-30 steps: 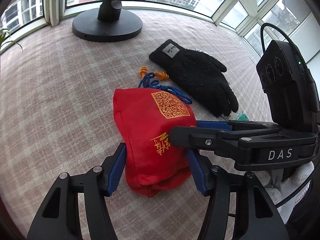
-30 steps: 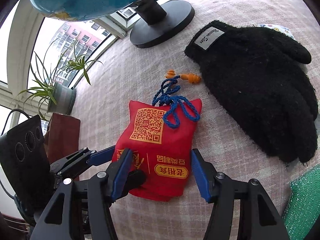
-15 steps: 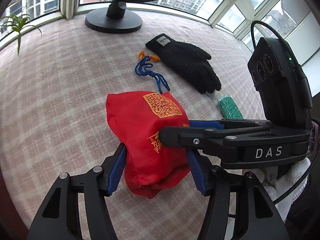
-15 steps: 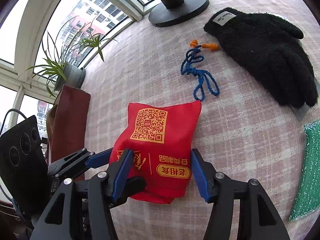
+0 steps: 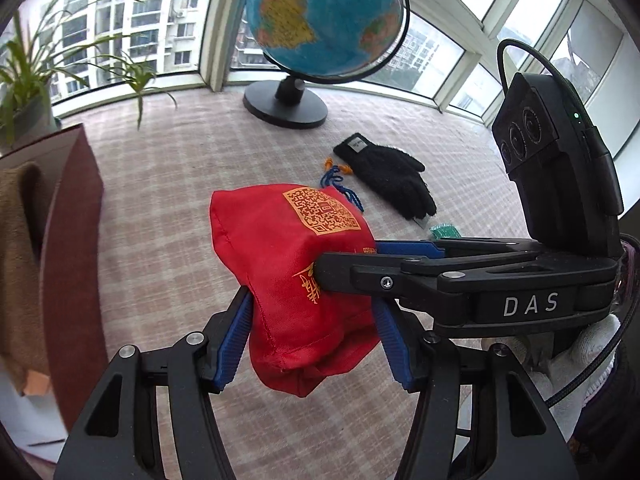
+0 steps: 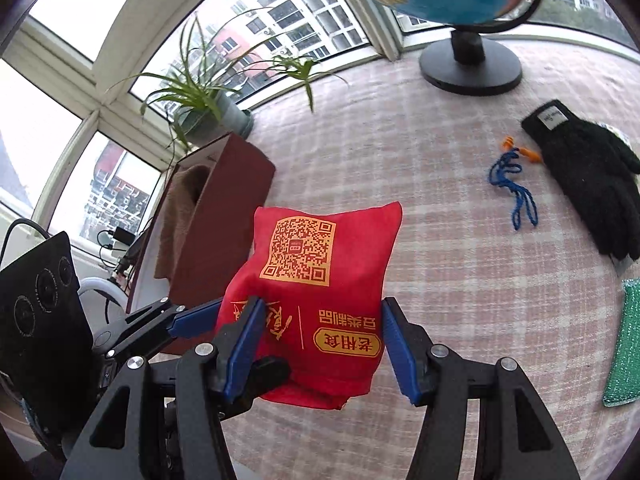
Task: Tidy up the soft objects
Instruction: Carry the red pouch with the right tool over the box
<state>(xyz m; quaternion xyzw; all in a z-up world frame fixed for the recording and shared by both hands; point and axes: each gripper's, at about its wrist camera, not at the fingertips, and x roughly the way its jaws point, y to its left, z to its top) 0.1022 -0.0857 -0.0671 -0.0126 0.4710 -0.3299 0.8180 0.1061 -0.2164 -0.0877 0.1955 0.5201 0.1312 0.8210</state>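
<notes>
A red cloth bag (image 5: 288, 264) with a gold QR code is held up above the checked tablecloth; it also shows in the right wrist view (image 6: 320, 300). My left gripper (image 5: 316, 336) is shut on its lower part. My right gripper (image 6: 324, 344) is shut on the same bag from the other side; it reaches across the left wrist view (image 5: 348, 264). A black knit glove (image 5: 388, 176) lies flat on the cloth beyond, also seen in the right wrist view (image 6: 588, 168).
A dark red box (image 6: 216, 208) with a brown cloth (image 6: 180, 216) inside stands at the left. A blue cord with orange earplugs (image 6: 516, 176), a green sponge (image 6: 624, 344), a globe (image 5: 324, 16) and a potted plant (image 6: 216, 108) are around.
Both grippers have lifted the red bag well off the table and drawn it back and left toward the box. The blue cord slipped off it and stays on the cloth.
</notes>
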